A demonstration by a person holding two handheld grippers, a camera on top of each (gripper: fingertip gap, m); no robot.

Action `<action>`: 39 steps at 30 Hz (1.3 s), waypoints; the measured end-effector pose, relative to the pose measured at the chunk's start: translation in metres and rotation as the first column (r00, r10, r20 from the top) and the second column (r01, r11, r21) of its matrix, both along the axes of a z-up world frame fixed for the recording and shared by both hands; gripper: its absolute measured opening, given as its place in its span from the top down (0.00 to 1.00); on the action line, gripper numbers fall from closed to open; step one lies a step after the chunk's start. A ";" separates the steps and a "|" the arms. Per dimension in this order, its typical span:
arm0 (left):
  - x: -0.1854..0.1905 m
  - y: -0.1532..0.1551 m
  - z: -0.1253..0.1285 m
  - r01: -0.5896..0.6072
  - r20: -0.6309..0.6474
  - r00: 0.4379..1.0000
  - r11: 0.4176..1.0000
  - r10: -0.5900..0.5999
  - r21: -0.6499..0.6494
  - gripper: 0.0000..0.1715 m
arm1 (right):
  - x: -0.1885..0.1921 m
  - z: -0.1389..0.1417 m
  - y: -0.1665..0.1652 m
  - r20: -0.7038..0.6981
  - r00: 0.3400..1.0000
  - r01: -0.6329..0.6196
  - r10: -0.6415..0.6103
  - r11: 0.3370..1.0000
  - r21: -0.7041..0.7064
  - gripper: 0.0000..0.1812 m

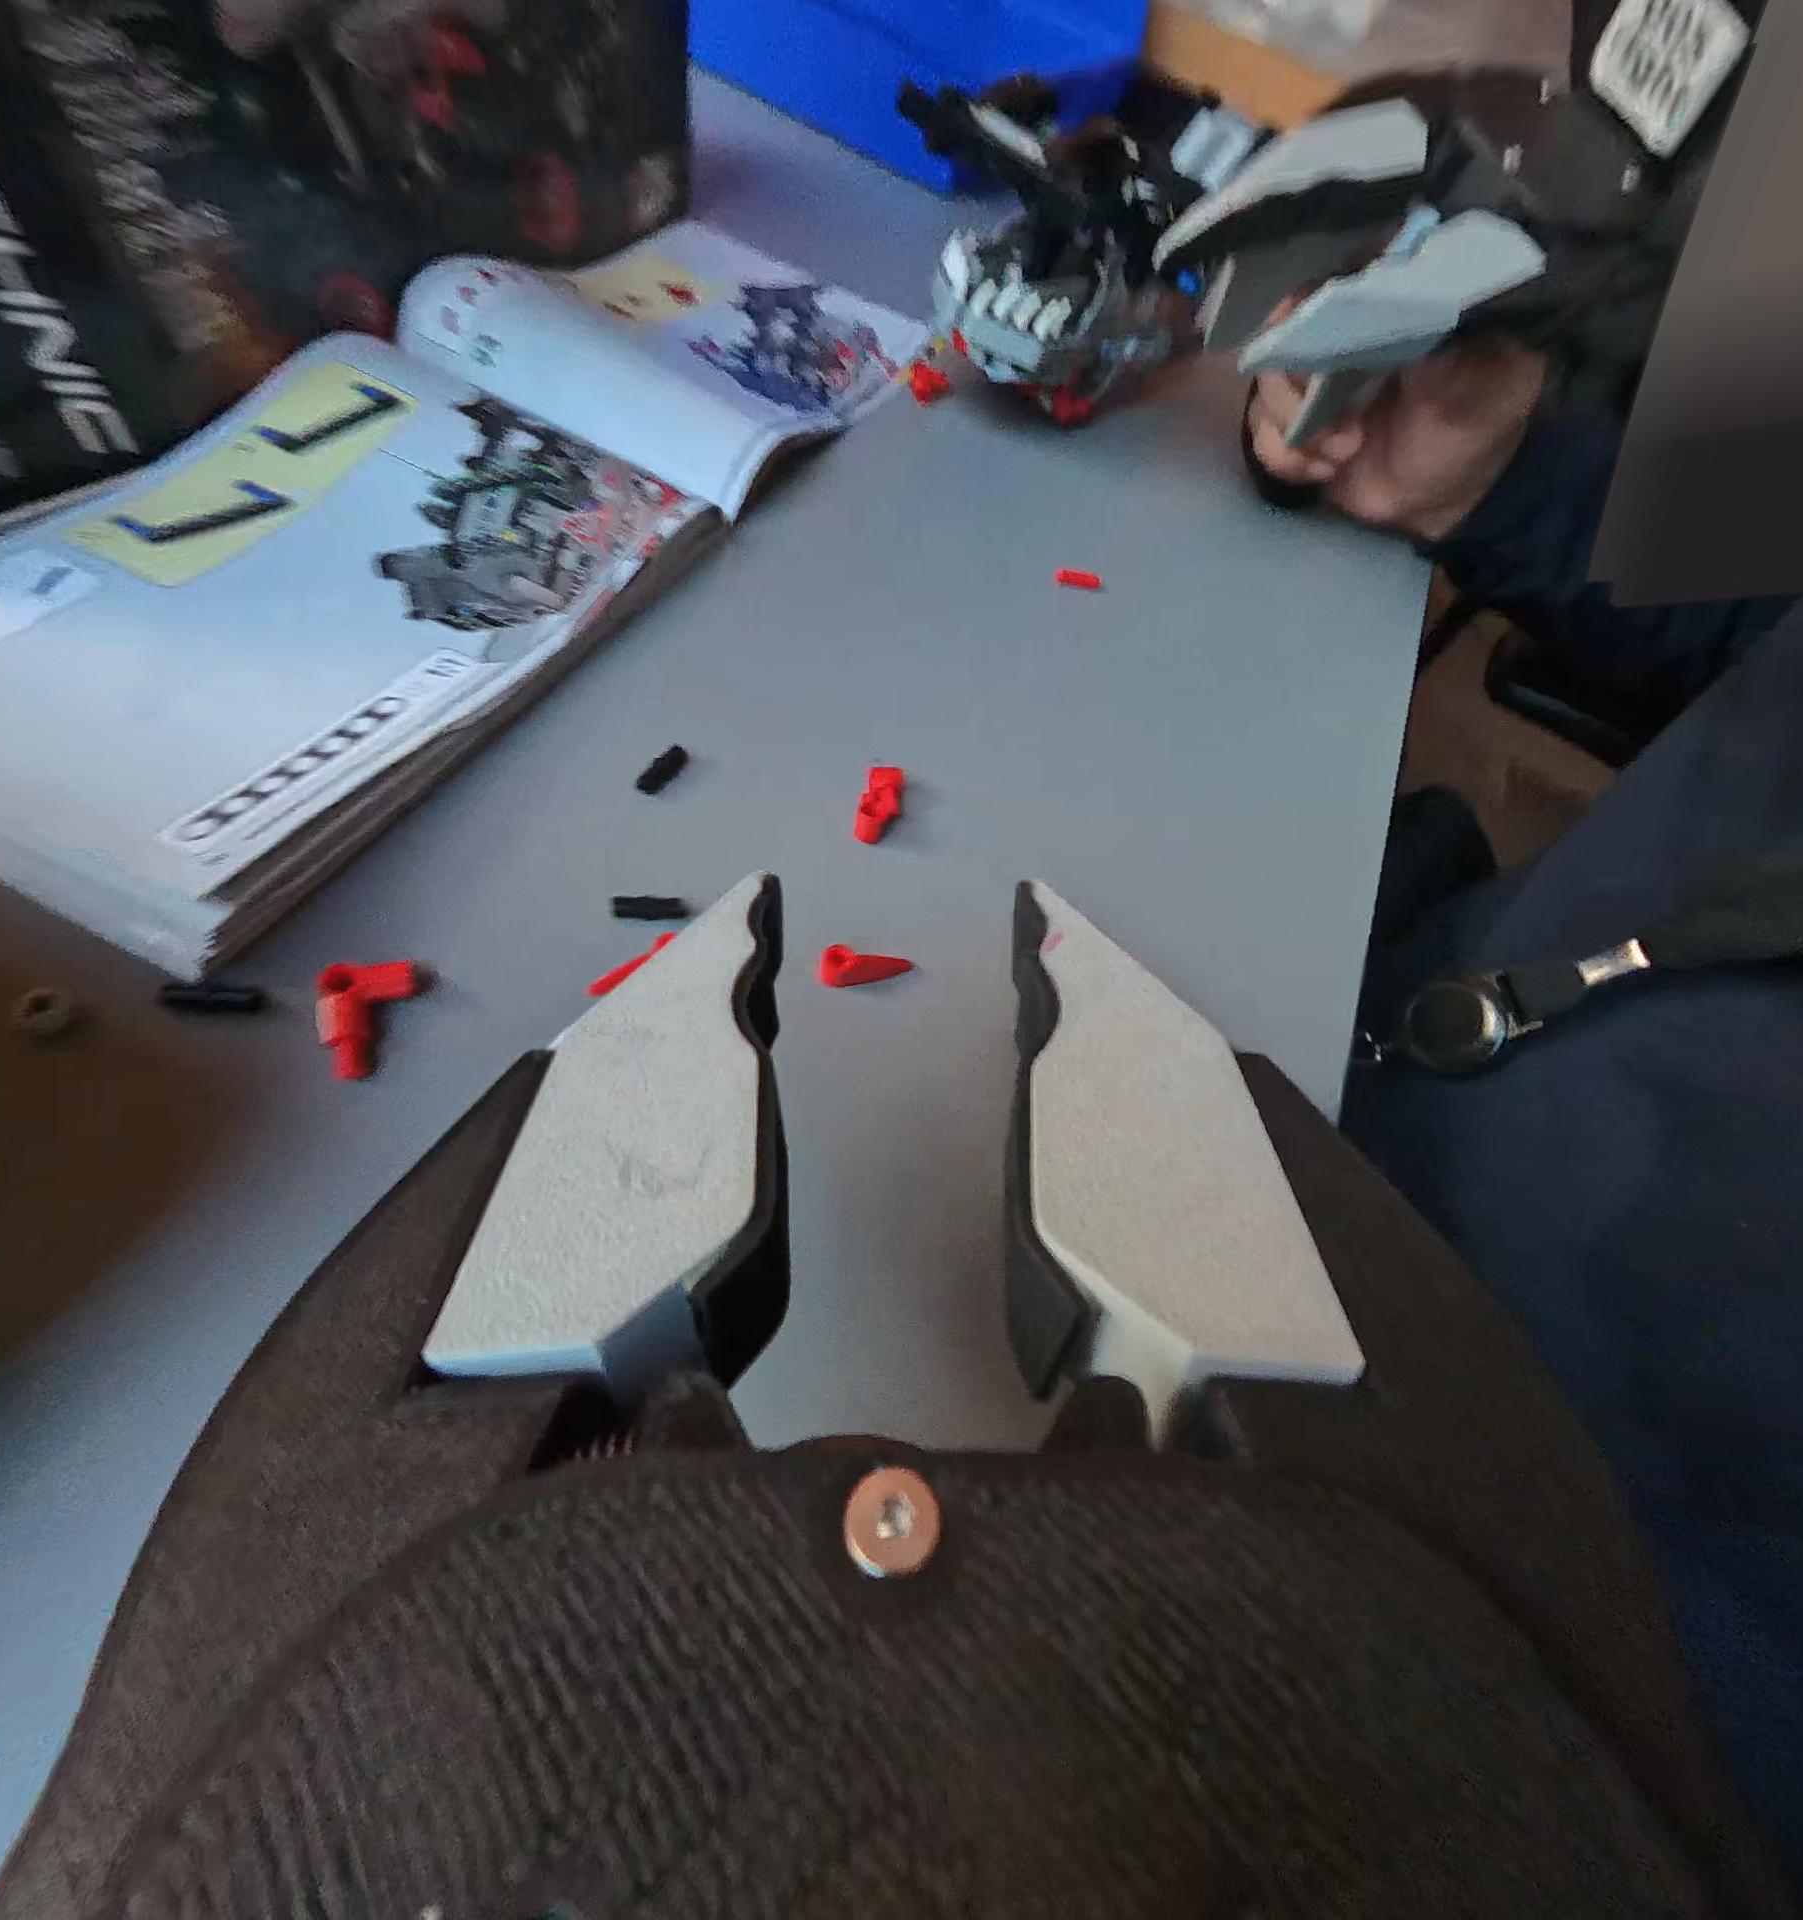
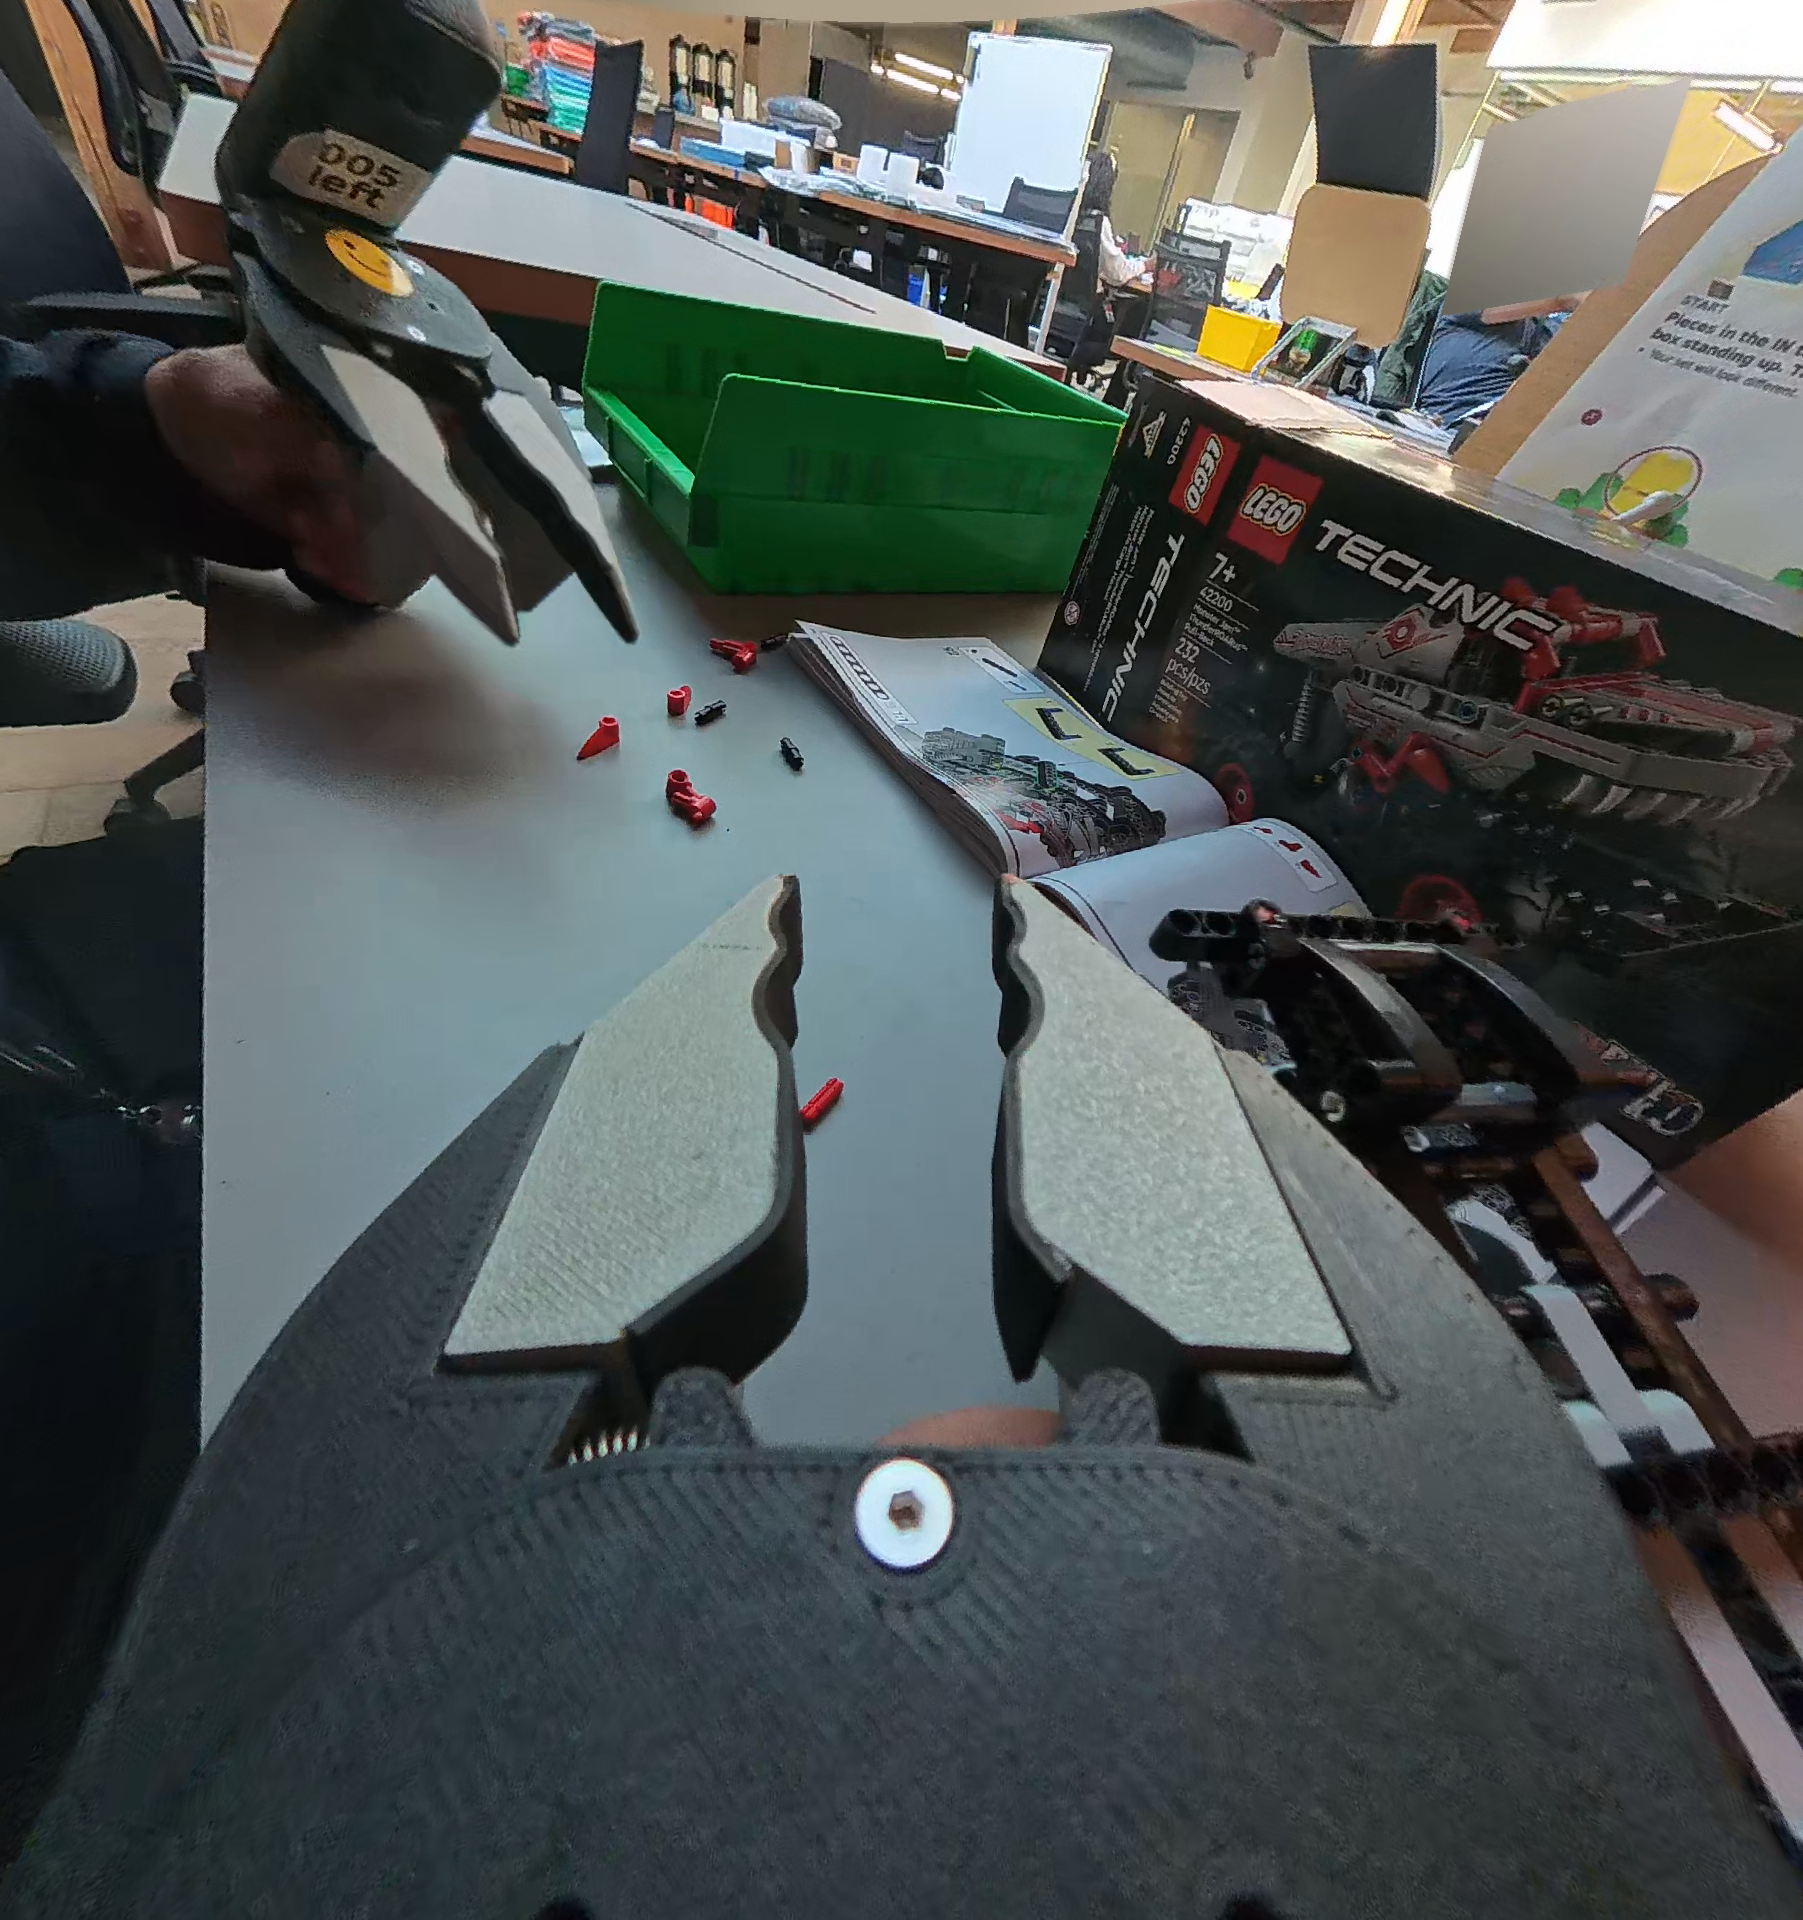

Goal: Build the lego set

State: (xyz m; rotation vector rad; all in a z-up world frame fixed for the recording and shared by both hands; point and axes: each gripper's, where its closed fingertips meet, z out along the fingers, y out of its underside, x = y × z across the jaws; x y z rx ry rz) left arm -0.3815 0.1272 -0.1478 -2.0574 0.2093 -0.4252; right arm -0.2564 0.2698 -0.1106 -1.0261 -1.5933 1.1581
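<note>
My left gripper [image 1: 897, 904] is open and empty, low over the grey table, with a red cone-shaped piece [image 1: 861, 964] lying between its fingertips. Red connectors [image 1: 881, 802] [image 1: 357, 1003] and black pins [image 1: 661, 769] lie scattered around it. My right gripper [image 2: 897, 904] is open and empty; a small red pin [image 2: 822, 1101] lies on the table between its fingers. The partly built dark model [image 2: 1396, 1049] stands just to its right, and also shows far off in the left wrist view [image 1: 1042, 301]. The left gripper [image 2: 564, 623] hovers above the red cone [image 2: 599, 738].
An open instruction booklet [image 1: 357, 582] [image 2: 1011, 748] lies beside the set's box [image 2: 1448, 727]. A green bin [image 2: 845, 468] stands at the table's far end, and a blue bin [image 1: 918, 83] behind the model. The table edge [image 1: 1396, 727] runs along the person's dark clothing. About 20 cm separates my left fingertips from my right.
</note>
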 end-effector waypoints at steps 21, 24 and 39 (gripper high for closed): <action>-0.035 -0.027 -0.022 -0.186 -0.172 0.972 0.969 0.158 -0.161 0.76 | 0.014 -0.004 0.002 0.035 0.999 0.019 -0.019 1.000 -0.009 0.84; -0.062 -0.026 -0.023 -0.306 -0.205 0.940 0.939 0.273 -0.157 0.78 | 0.013 -0.005 0.003 0.039 0.999 0.020 -0.020 1.000 -0.020 0.84; -0.104 0.014 -0.041 -0.421 -0.288 0.892 0.874 0.349 -0.245 0.83 | 0.013 -0.004 0.003 0.034 0.999 0.019 -0.018 0.999 -0.025 0.84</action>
